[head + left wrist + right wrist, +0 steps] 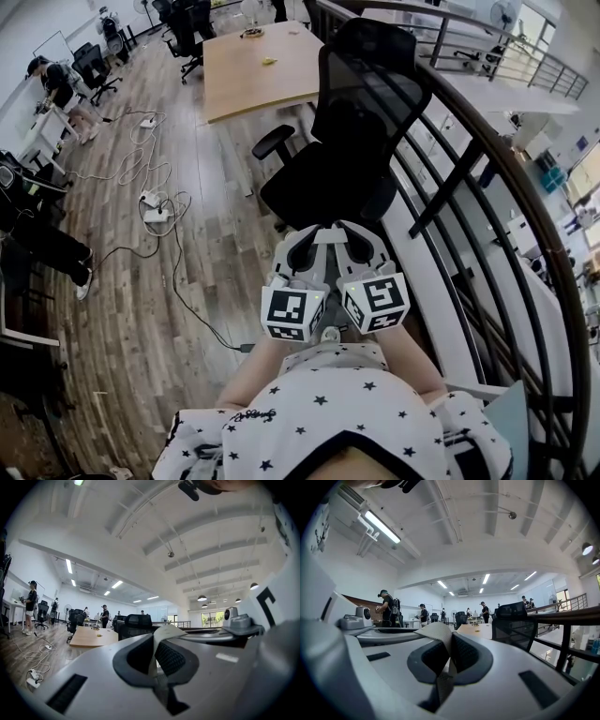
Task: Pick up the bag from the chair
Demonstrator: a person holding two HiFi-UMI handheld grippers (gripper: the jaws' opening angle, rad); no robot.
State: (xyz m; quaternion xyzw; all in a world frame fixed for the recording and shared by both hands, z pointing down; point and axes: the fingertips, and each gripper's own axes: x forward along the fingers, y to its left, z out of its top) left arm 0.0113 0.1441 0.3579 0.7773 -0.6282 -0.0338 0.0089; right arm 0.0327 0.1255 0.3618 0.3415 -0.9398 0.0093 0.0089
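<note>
Left tool (pixel 305 246) and right tool (pixel 359 244) side by side before chair (pixel 361 122), close to body, each clenched on pale strap (pixel 330 234).

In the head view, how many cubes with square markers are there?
2. The left cube and the right cube sit side by side near the picture's middle, just below the black chair. None seems hidden.
</note>
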